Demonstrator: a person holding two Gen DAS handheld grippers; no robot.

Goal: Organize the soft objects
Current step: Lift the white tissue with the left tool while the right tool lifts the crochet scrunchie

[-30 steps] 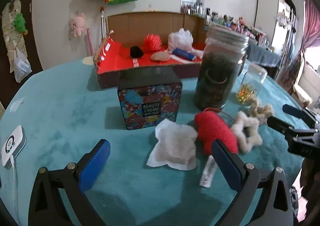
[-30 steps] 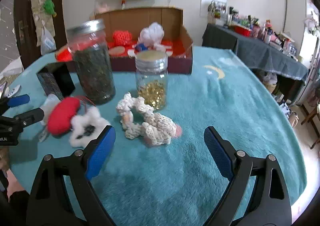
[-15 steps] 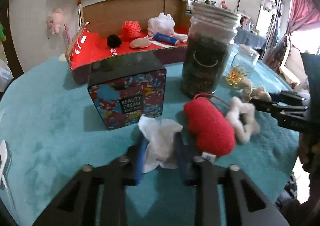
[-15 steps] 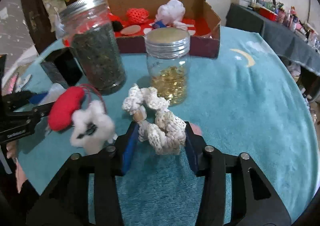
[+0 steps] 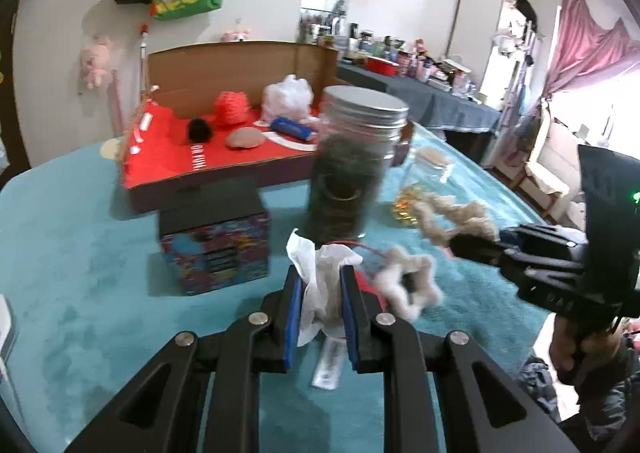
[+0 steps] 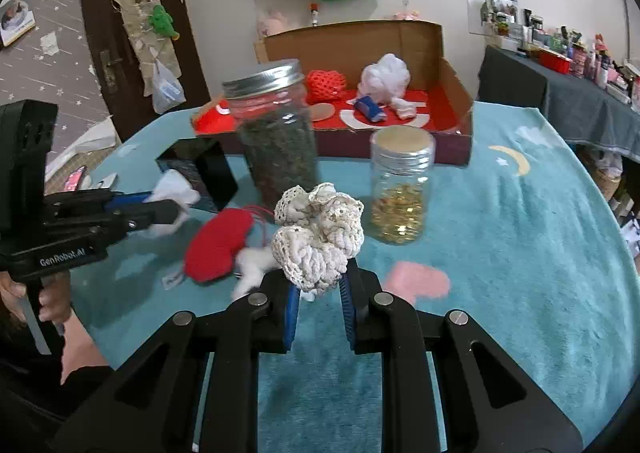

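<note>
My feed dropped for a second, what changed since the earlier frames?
Both claws closed and lifted: the left claw took the white cloth, the right claw took the cream crochet piece. The red plush, jars and cardboard box stayed put.

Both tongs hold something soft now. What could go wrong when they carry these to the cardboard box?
The tall glass jar of dark leaves stands between the right tongs and the red-lined cardboard box; the cream crochet piece might brush it. The white tissue in the left tongs hangs loosely and could slip.
</note>
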